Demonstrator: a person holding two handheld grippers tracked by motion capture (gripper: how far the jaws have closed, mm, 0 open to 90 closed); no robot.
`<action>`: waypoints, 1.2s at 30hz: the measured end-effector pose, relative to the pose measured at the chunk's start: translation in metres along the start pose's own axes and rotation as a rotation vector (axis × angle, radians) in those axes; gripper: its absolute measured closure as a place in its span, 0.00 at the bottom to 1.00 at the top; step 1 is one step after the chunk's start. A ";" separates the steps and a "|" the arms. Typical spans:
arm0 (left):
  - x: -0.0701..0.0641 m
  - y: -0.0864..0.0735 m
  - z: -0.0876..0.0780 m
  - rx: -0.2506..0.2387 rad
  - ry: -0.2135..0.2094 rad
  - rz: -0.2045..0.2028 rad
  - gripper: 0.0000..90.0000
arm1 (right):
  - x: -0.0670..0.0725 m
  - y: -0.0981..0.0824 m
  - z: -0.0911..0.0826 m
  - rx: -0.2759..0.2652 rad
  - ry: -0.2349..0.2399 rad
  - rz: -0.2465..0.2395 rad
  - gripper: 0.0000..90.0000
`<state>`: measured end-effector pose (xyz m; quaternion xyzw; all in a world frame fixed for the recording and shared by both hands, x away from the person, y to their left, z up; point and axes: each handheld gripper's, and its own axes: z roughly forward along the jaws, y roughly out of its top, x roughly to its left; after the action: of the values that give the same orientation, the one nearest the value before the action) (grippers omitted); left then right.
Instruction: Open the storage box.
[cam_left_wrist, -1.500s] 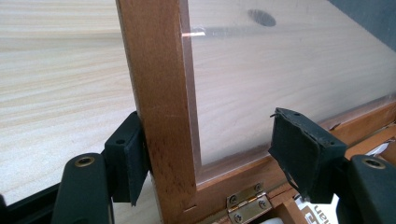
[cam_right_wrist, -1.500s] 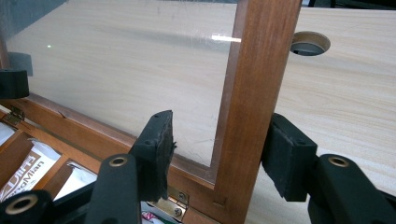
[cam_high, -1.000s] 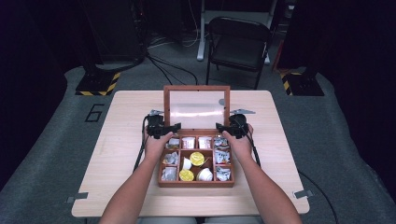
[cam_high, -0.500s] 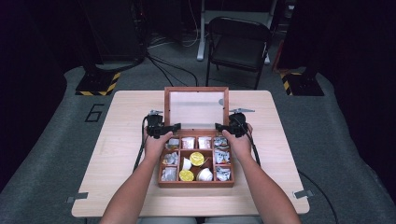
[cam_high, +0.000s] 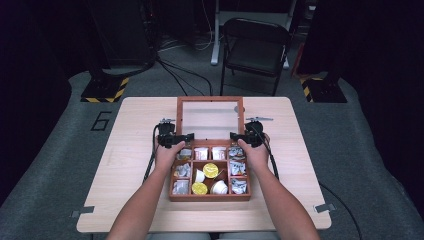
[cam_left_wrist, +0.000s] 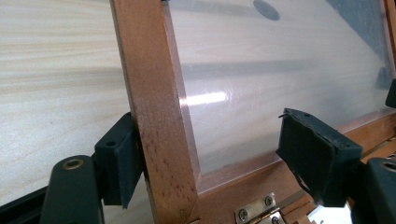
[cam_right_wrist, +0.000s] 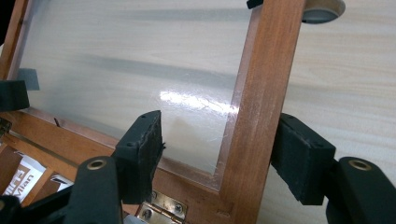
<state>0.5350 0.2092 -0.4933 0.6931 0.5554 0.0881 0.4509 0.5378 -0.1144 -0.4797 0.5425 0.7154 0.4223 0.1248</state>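
Near the counter's (cam_high: 125, 200) front edge sits the wooden box (cam_high: 210, 198), its compartments holding small cups and sachets. The person's forearms come in over that front edge, one hand at each back corner of the box.

The left gripper (cam_high: 176, 139) straddles the left rail of the raised lid (cam_high: 210, 100) — in the left gripper view, one jaw lies against the rail's outer face while the other stands well off over the clear pane (cam_left_wrist: 280, 70), so the jaws are spread and have just been opening.

The right gripper (cam_high: 243, 137) straddles the lid's right rail (cam_right_wrist: 261, 93); in the right gripper view both jaws stand off the wood with a gap on either side — spread too, and lately opening a little.

The lid leans back toward the counter's far edge, hinged (cam_right_wrist: 161, 207) along the box's back wall.
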 end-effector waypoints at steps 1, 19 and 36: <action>0.000 0.000 0.000 0.003 -0.003 -0.003 0.28 | 0.000 0.000 0.000 0.005 0.001 0.002 0.40; 0.002 0.001 0.001 0.006 -0.019 -0.004 0.29 | -0.002 -0.001 -0.002 0.009 0.001 0.012 0.41; 0.011 0.002 0.001 0.037 -0.073 0.010 0.31 | -0.006 -0.001 0.000 0.020 0.017 0.004 0.42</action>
<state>0.5412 0.2181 -0.4970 0.7067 0.5367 0.0547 0.4577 0.5394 -0.1200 -0.4815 0.5417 0.7195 0.4199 0.1124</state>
